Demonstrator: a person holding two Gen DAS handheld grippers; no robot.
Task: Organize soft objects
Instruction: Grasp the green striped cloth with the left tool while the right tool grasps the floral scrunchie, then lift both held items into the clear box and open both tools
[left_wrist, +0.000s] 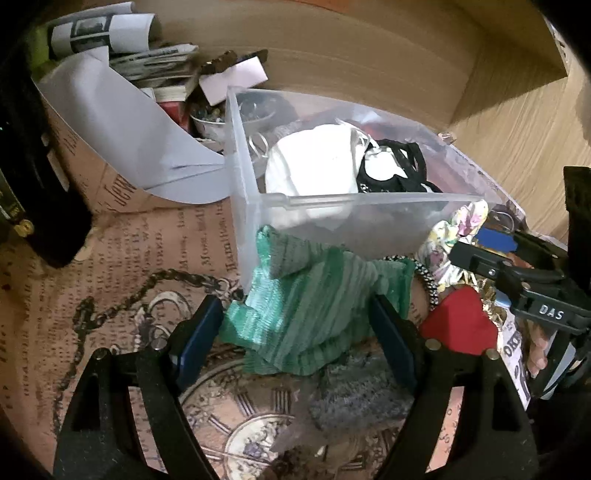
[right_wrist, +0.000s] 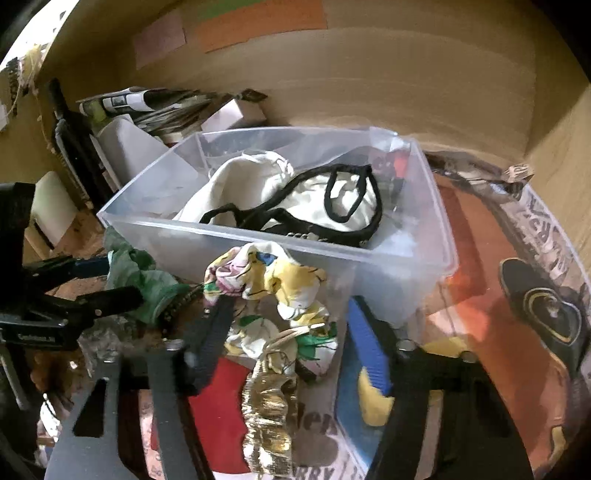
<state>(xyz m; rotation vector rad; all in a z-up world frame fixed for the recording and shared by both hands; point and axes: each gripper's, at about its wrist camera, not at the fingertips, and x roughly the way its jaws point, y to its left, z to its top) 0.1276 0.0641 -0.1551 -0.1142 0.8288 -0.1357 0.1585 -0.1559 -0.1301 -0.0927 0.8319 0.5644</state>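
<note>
A clear plastic bin (left_wrist: 332, 206) (right_wrist: 258, 236) holds a white cloth (left_wrist: 314, 162) (right_wrist: 258, 184) and a black strappy garment (left_wrist: 399, 173) (right_wrist: 351, 206). My left gripper (left_wrist: 303, 317) is shut on a green ribbed cloth (left_wrist: 314, 295), in front of the bin's near wall; it also shows in the right wrist view (right_wrist: 147, 280). My right gripper (right_wrist: 291, 317) is open around a floral yellow cloth (right_wrist: 277, 288) (left_wrist: 454, 236), beside the bin. A gold shiny fabric (right_wrist: 269, 413) and a red piece (right_wrist: 221, 406) (left_wrist: 461, 321) lie below it.
A grey fuzzy item (left_wrist: 358, 387) lies under my left gripper. Papers and magazines (left_wrist: 122, 55) pile at the back left with a white sheet (left_wrist: 122, 125). A beaded band (left_wrist: 428, 280) lies by the red piece. A wooden wall (right_wrist: 369, 74) stands behind. A printed cloth (left_wrist: 110, 280) covers the surface.
</note>
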